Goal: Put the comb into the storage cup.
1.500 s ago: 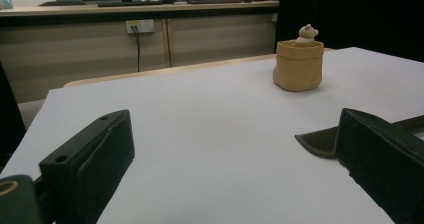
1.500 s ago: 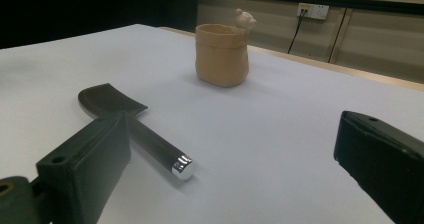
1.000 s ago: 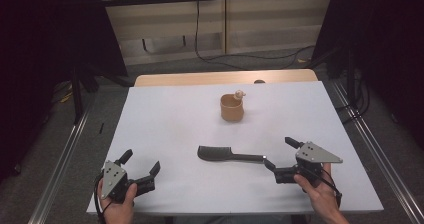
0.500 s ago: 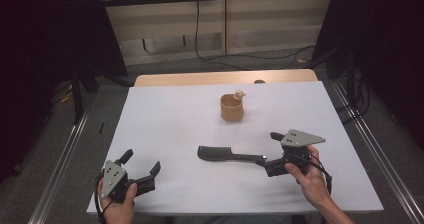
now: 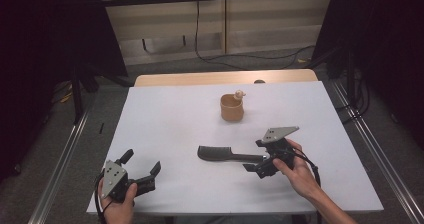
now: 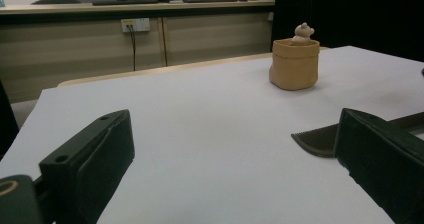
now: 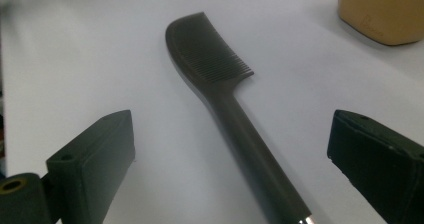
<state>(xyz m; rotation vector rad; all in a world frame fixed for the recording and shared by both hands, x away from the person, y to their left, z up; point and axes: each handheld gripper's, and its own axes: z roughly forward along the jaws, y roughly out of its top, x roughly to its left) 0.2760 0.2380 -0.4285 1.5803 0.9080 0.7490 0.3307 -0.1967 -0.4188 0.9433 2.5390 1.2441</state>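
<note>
A black comb (image 5: 220, 153) lies flat near the middle of the white table (image 5: 170, 119), teeth end to the left. My right gripper (image 5: 254, 156) is open at the comb's handle end, one jaw on each side of the handle. In the right gripper view the comb (image 7: 220, 84) runs up between the spread jaws, which do not touch it. My left gripper (image 5: 141, 162) rests open at the table's front left corner, holding nothing. Its own view shows the comb's tip (image 6: 315, 139) just beside the right jaw.
A small tan pot (image 5: 232, 108) with a little bear figure (image 5: 240, 94) on its rim stands at the back of the table, behind the comb. The same pot (image 6: 294, 64) appears far off in the left gripper view. Cables (image 5: 200, 39) lie on the floor behind.
My right gripper has moved left and turned toward the comb, and its jaws now sit on either side of the handle. The left gripper has stayed still.
</note>
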